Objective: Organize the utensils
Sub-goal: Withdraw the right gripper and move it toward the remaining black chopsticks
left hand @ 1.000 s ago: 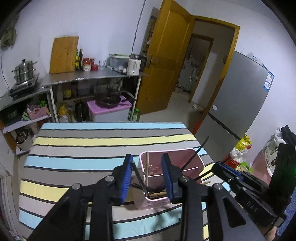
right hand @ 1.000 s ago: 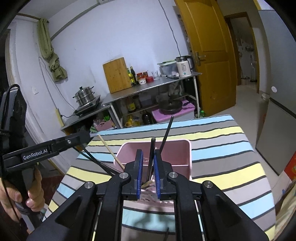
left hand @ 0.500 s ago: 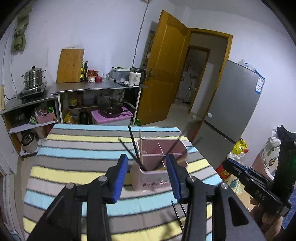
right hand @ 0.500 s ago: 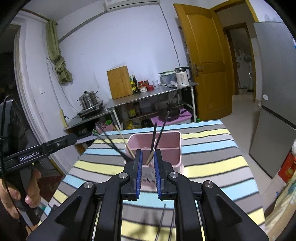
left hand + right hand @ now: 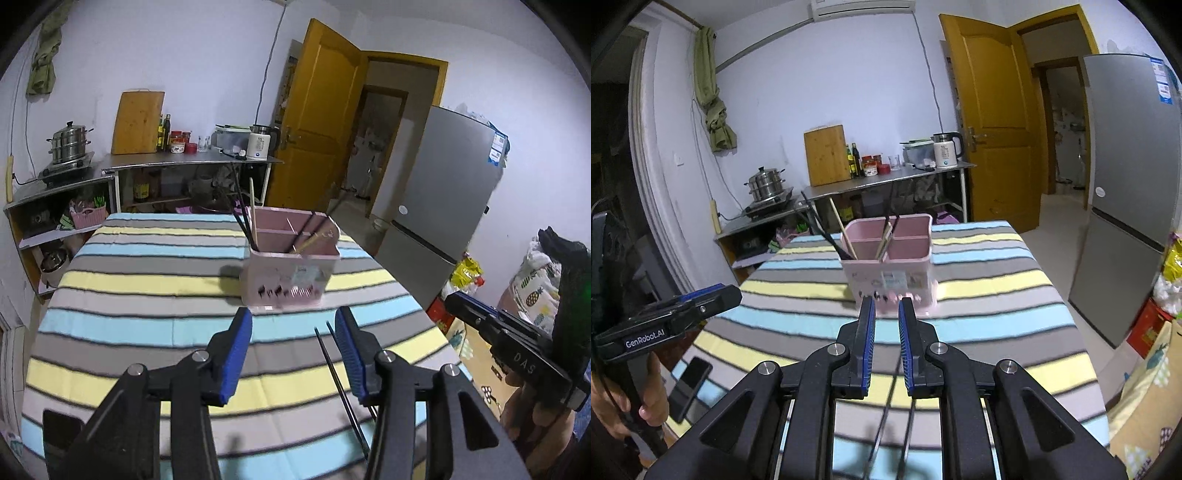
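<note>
A pink utensil holder point(image 5: 291, 258) stands on the striped tablecloth point(image 5: 147, 295); it also shows in the right wrist view point(image 5: 890, 258). Several black and wooden chopsticks stand in its compartments. Two black chopsticks point(image 5: 341, 387) lie loose on the cloth, near my left gripper's right finger; in the right wrist view they lie below the fingers point(image 5: 886, 417). My left gripper point(image 5: 293, 332) is open and empty, well short of the holder. My right gripper point(image 5: 886, 317) is slightly open and empty, just in front of the holder.
A dark phone point(image 5: 689, 387) lies at the cloth's near left corner. Behind the table are a metal counter point(image 5: 184, 158) with a kettle, bottles and a cutting board, a steamer pot point(image 5: 68, 142), a yellow door point(image 5: 317, 110) and a grey fridge point(image 5: 443, 184).
Both grippers have pulled back from the holder, which now looks smaller and farther. The right jaws have parted slightly and hold nothing. The loose chopsticks on the cloth have come into view.
</note>
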Demonstrator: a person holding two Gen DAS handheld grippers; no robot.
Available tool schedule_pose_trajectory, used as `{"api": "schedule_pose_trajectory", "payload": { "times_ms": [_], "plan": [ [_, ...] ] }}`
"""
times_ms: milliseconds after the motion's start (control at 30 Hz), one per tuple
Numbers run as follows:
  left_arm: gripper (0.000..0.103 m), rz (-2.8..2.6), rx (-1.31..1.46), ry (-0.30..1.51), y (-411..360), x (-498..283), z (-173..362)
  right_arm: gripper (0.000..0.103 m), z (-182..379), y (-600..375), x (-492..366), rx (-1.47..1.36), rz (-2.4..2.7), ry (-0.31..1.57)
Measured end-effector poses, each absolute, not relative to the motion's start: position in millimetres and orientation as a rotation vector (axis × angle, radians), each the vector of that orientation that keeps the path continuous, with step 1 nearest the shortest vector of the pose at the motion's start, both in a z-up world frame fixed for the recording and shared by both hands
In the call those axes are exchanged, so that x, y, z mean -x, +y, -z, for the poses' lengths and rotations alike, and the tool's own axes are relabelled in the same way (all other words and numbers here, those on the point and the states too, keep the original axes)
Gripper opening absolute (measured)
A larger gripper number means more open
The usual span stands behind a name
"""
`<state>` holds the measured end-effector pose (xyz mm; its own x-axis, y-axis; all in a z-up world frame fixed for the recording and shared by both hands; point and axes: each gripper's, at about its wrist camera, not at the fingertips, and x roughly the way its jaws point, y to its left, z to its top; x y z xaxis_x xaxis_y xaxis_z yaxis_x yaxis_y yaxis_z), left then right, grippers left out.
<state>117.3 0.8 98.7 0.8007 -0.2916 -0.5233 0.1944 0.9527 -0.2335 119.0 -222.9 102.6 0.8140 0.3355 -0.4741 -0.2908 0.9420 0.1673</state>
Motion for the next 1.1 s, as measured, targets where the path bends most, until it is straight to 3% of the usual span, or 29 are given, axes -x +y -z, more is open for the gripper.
{"api": "schedule_pose_trajectory", "payload": {
  "times_ms": [500,1100],
  "plan": [
    [0.049,0.265,0.134,0.607,-24,-85,-69,0.013,-71,-238,-89,-0.093,-0.316,0.558],
    [0.049,0.254,0.129,0.737,-32,-111,-23,0.013,-21,-231,-118,-0.093,-0.328,0.689]
  ]
}}
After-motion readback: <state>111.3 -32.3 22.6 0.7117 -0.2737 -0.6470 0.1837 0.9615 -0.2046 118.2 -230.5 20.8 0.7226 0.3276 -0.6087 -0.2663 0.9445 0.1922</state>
